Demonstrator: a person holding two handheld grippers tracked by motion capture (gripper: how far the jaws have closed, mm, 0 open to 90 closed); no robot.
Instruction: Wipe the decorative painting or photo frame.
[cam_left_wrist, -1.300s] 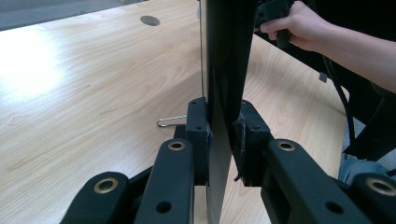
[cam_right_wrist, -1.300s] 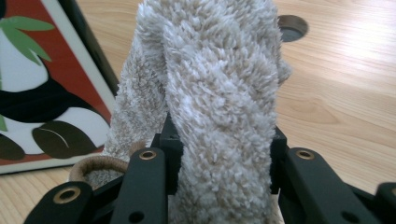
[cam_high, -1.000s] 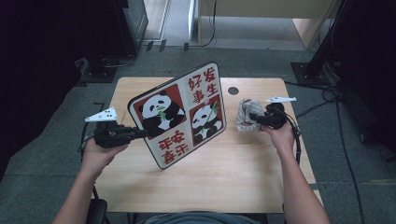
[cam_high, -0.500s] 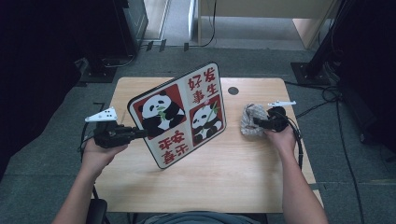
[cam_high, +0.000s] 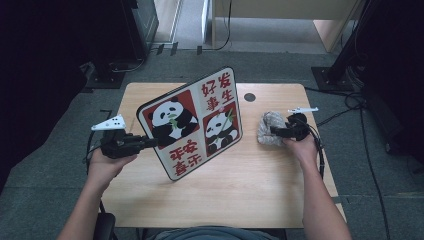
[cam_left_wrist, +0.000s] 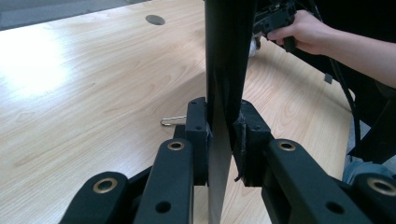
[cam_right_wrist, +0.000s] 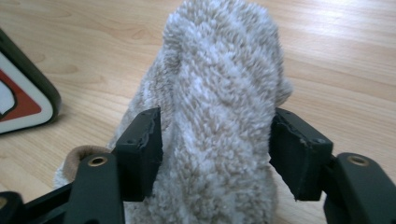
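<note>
Panda-printed board (cam_high: 192, 122) stands tilted on its lower edge near the middle of the wooden table (cam_high: 250, 200), its face with two pandas and red characters turned up toward the high view. The left gripper (cam_high: 150, 143) clamps the board's left edge; in the left gripper view its two black pads (cam_left_wrist: 198, 135) press on either side of the dark panel (cam_left_wrist: 226, 70), and a small metal clip (cam_left_wrist: 172, 121) lies on the tabletop just beyond them. To the right, well apart from the board, a fluffy beige-grey cloth (cam_high: 269, 129) sits bunched on the table. The right gripper (cam_high: 274, 131) is at that cloth, and its jaws have just been opening: in the right gripper view the plush fabric (cam_right_wrist: 219, 116) rises between the two pads (cam_right_wrist: 140, 149), which stand beside it without squeezing it.
</note>
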